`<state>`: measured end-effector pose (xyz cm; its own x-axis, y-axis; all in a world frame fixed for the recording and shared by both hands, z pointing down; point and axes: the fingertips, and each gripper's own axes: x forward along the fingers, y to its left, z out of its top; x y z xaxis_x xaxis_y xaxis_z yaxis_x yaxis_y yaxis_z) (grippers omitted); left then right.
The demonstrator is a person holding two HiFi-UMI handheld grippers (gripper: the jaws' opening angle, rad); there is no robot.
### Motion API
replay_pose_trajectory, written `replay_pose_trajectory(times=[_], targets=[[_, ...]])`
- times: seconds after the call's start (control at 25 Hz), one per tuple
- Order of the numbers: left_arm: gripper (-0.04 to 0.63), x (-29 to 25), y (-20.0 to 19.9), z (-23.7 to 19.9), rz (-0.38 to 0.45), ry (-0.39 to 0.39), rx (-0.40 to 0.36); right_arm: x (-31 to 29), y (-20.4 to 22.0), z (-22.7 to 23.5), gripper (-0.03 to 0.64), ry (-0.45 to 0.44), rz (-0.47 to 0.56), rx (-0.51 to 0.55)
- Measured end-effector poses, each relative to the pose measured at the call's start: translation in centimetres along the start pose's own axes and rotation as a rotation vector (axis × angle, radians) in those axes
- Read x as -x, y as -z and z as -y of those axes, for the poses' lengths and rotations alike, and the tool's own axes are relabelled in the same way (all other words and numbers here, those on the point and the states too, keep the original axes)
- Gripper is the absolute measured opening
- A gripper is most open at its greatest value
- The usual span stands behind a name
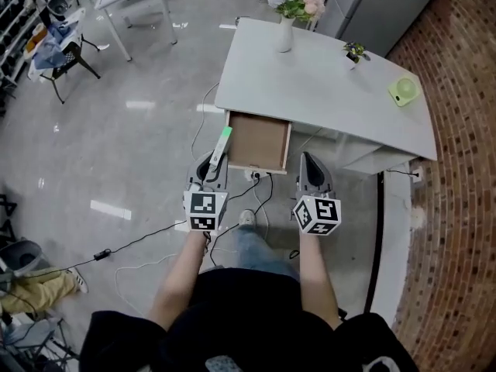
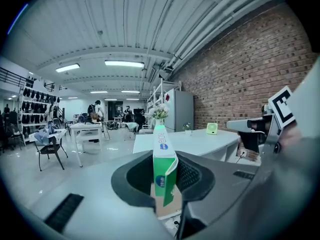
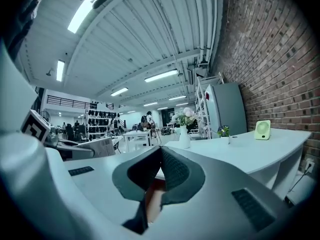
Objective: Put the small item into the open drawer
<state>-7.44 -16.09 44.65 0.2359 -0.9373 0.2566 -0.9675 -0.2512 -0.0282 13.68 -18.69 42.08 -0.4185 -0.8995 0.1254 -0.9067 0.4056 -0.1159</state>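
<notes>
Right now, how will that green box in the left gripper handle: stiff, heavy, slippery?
Probably light: the green box stands straight out from the left gripper, pinched at one end. Its edge gapes open at the grip, so likely thin card that dents easily.

light: bright, ceiling strips (image 2: 124,63) | floor (image 1: 139,105) glare | edges: fisheye-warped, vignetted

The left gripper (image 2: 163,176) has its dark jaws pressed on a slim green-and-white box (image 2: 161,151), which stands upright between them. Beyond, at 1 o'clock, is a white table (image 2: 200,143) bearing a vase of flowers (image 2: 159,116) and a small green device (image 2: 212,128). The right gripper (image 2: 242,126) shows at 3 o'clock.
</notes>
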Motion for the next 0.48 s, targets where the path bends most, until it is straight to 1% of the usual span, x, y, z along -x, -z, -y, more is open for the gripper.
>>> replay_pose_trajectory(times=[0.2,0.32,0.48], targets=[[0.089,-5.3,-0.5,-0.4,-0.032,-0.030,0.007,-6.0,-0.1,2.3,0.002,-0.052,-0.035,0.007],[0.089,-7.2,-0.6,-0.5,-0.049,-0.045,0.013,-8.4,0.3,3.3,0.002,-0.072,-0.055,-0.014],[0.089,-9.0,-1.2,-0.6,-0.052,-0.053,0.017,-10.3,1.0,4.0,0.002,-0.089,-0.078,-0.031]])
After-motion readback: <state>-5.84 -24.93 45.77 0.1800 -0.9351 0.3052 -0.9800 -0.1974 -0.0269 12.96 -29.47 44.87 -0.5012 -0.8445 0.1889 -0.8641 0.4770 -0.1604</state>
